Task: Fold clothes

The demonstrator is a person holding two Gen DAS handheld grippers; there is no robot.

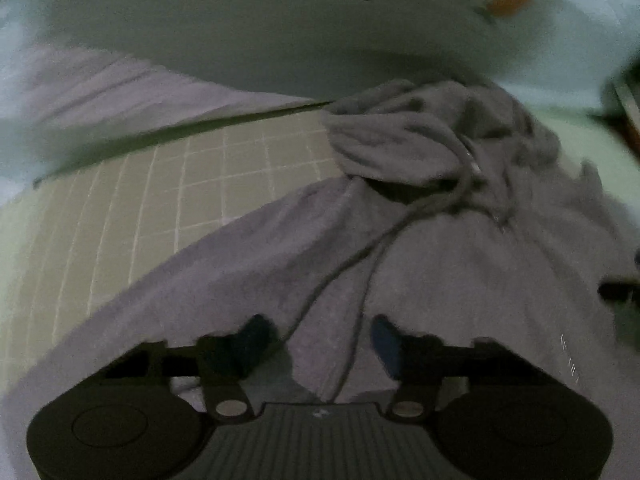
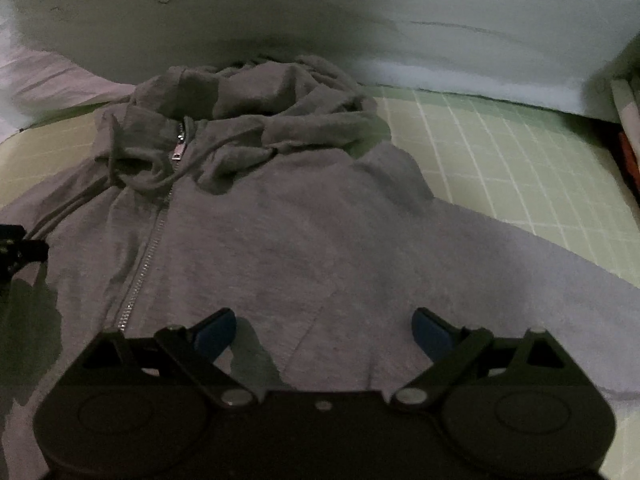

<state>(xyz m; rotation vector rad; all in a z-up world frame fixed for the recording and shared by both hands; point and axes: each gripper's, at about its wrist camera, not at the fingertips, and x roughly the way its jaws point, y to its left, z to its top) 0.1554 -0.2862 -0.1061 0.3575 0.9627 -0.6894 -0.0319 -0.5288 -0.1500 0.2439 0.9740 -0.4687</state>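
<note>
A grey zip hoodie (image 1: 440, 272) (image 2: 300, 240) lies spread front-up on a green checked sheet (image 1: 140, 208) (image 2: 500, 152). Its crumpled hood (image 1: 420, 128) (image 2: 288, 112) sits at the far end. My left gripper (image 1: 320, 334) hovers low over the chest with its jaws partly apart. Two drawstrings (image 1: 360, 256) run between the fingers, and the pads do not pinch the cloth. My right gripper (image 2: 324, 330) stands wide open over the other half of the chest, right of the zipper (image 2: 148, 256). Each gripper's edge shows in the other's view, the right gripper (image 1: 616, 292) and the left gripper (image 2: 16, 248).
A pale quilt (image 1: 280, 32) (image 2: 400, 20) with an orange print (image 1: 508, 2) rises behind the hood. Pinkish bedding (image 1: 100, 84) (image 2: 40, 76) lies at the far left. A dark upright edge (image 2: 628, 152) borders the sheet on the right.
</note>
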